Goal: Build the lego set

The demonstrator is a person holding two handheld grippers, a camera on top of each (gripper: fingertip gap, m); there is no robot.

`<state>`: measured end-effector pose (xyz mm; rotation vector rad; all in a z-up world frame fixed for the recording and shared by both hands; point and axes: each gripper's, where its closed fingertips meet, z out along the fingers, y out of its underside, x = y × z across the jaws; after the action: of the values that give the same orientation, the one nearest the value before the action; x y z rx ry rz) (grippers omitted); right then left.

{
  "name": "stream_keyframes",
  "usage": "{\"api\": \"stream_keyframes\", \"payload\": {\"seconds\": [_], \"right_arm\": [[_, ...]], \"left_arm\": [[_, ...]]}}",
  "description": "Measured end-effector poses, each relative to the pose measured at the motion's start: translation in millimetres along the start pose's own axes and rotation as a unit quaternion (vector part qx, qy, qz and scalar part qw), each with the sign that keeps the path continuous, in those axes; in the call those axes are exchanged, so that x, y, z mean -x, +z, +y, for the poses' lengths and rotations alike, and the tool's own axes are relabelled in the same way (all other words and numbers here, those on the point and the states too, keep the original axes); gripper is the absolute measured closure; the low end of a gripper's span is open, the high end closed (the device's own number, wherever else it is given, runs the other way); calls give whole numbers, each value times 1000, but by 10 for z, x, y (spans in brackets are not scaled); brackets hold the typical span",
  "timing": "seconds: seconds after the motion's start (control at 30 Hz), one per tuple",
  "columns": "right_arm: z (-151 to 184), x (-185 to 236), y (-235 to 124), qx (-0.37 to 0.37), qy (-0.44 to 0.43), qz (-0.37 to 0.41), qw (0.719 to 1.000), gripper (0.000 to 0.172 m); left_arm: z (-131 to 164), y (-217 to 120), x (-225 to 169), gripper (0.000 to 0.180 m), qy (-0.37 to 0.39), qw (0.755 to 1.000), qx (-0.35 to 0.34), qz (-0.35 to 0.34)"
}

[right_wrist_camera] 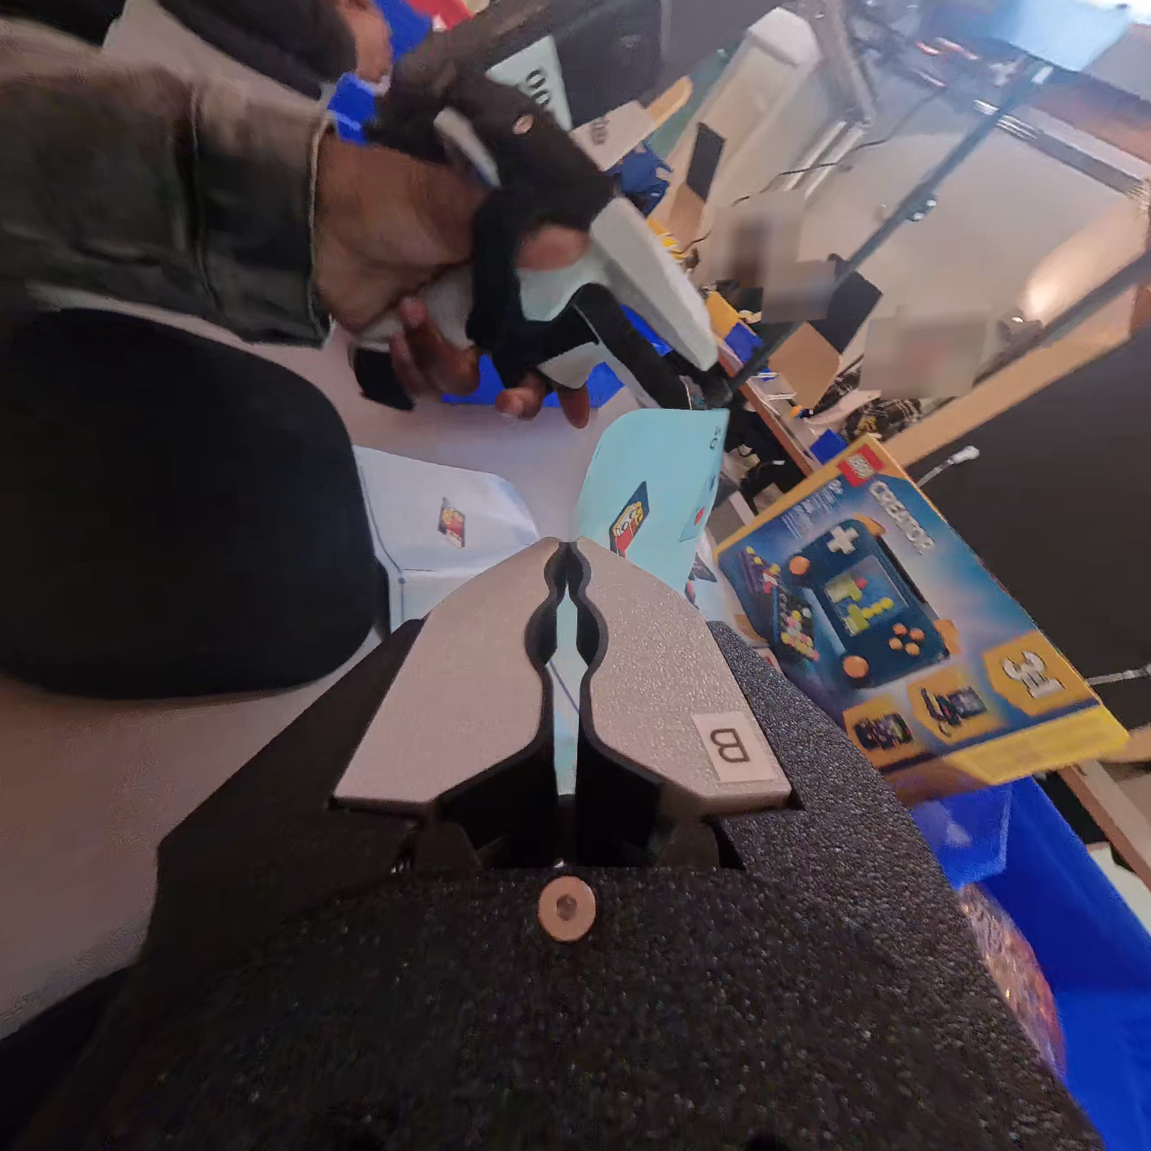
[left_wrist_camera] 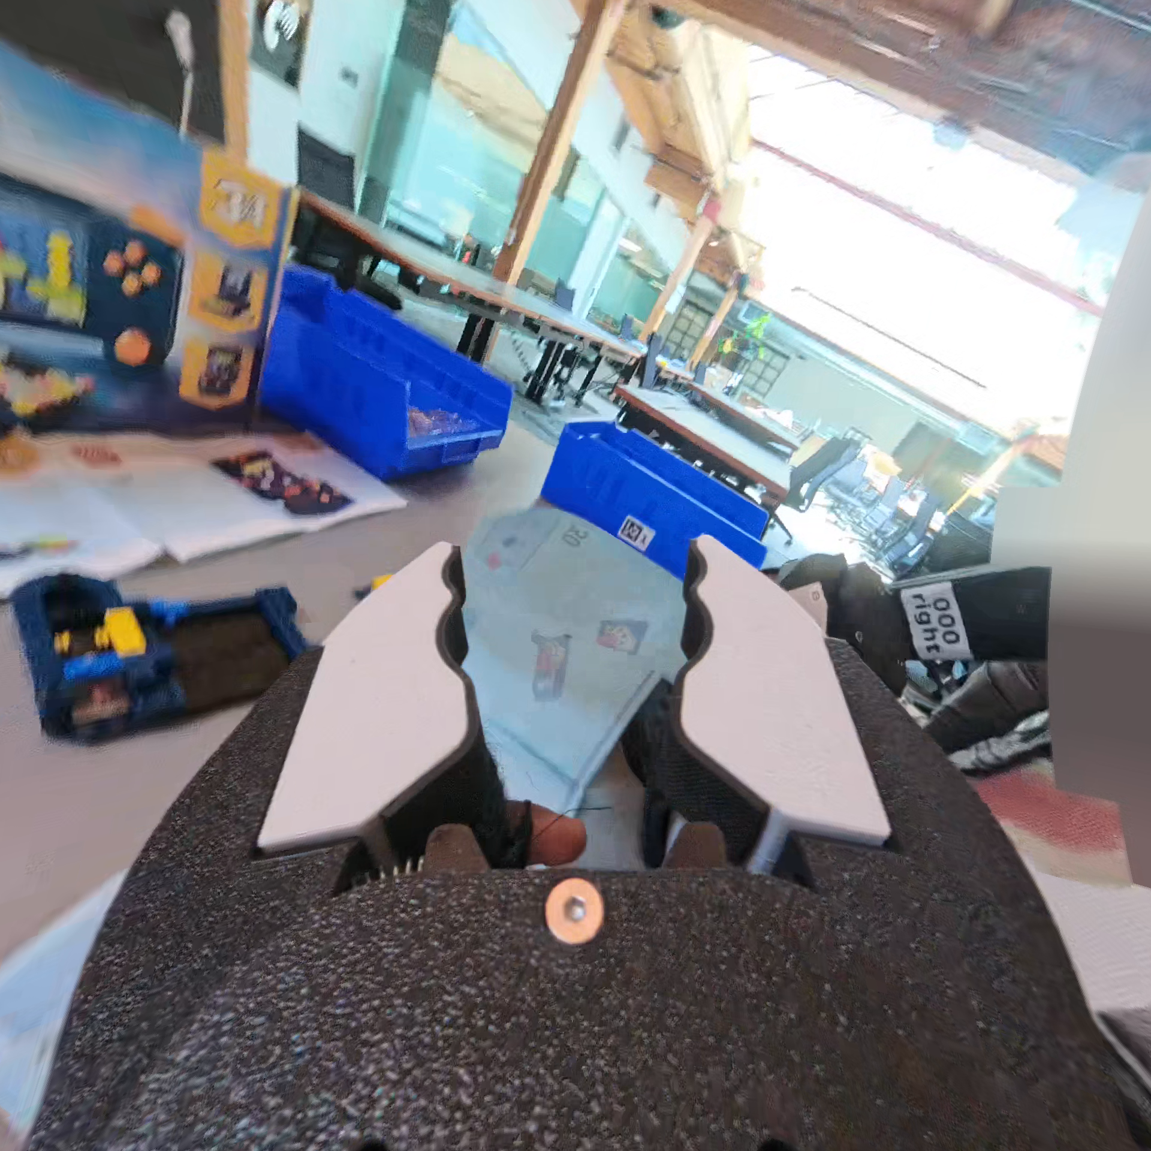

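My right gripper (right_wrist_camera: 565, 545) is shut on the lower edge of a light blue booklet page (right_wrist_camera: 654, 486). The page stands up from its fingertips, and a strip of it shows between the pads. The page's white facing leaf (right_wrist_camera: 436, 517) lies flat to the left. In the left wrist view the same page (left_wrist_camera: 573, 623) lies in the gap between the fingers of my left gripper (left_wrist_camera: 573, 548). That gripper is open and its pads do not press on the page. The right gripper (left_wrist_camera: 872, 623) shows as a black body at the right. The left gripper (right_wrist_camera: 623, 293), held in a hand, hangs above the page.
A toy brick set box (left_wrist_camera: 124, 280) stands at the back left and also shows in the right wrist view (right_wrist_camera: 903, 623). Two blue bins (left_wrist_camera: 374, 367) (left_wrist_camera: 648, 492) sit behind the page. A dark blue brick model (left_wrist_camera: 124, 654) and an open instruction sheet (left_wrist_camera: 187, 498) lie at the left. Tip to tip, the grippers are about 9 centimeters apart. My left tips are roughly 15 centimeters from the dark blue brick model (left_wrist_camera: 124, 654).
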<state>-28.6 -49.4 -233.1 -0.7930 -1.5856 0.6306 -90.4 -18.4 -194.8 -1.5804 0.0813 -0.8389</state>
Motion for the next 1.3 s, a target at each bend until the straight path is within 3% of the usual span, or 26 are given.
{"api": "stream_keyframes", "payload": {"seconds": [0.2,0.23,0.3,0.33,0.43,0.5,0.6,0.67,0.73,0.8,0.87,1.07,1.1,1.17,1.2,1.27,1.3], "right_arm": [[-11,252,349,47,-53,-33,997,171],[-33,280,384,49,-67,-35,996,171],[-66,400,447,51,-75,-61,994,171],[-53,477,459,58,-63,-86,993,167],[28,496,386,77,33,-146,986,124],[163,368,295,88,131,-182,971,126],[636,26,255,102,251,-183,945,171],[1051,28,241,146,308,-215,915,172],[1425,160,204,216,308,-238,896,171],[1420,140,200,209,330,-243,888,172],[1437,122,198,211,356,-243,877,172],[1470,81,205,214,379,-233,870,172],[1471,82,205,214,375,-231,872,172],[1472,82,207,215,367,-227,876,172],[1472,81,207,215,364,-226,877,172],[1473,82,208,216,363,-225,878,172],[1473,82,208,216,362,-225,878,172]], "left_arm": [[390,-184,95,103,-41,989,113,-86],[442,-213,158,114,-32,986,126,-101],[462,-251,195,174,-17,988,123,-95],[447,-283,223,178,-8,988,117,-97],[453,-506,498,180,40,975,139,-168],[520,-648,636,179,63,962,172,-204],[695,-857,888,180,120,923,243,-274],[838,-908,978,180,155,898,288,-296],[976,-969,1103,180,186,864,336,-326],[1095,-996,1216,180,222,831,379,-342],[1082,-959,1298,180,254,814,383,-354],[1017,-912,1417,176,285,797,387,-366],[983,-997,1445,172,287,781,397,-388],[856,-1343,1510,159,298,712,438,-461],[824,-1441,1454,163,299,694,453,-472],[650,-1496,1276,160,314,671,441,-507],[566,-1399,1139,160,330,677,423,-504]]}}
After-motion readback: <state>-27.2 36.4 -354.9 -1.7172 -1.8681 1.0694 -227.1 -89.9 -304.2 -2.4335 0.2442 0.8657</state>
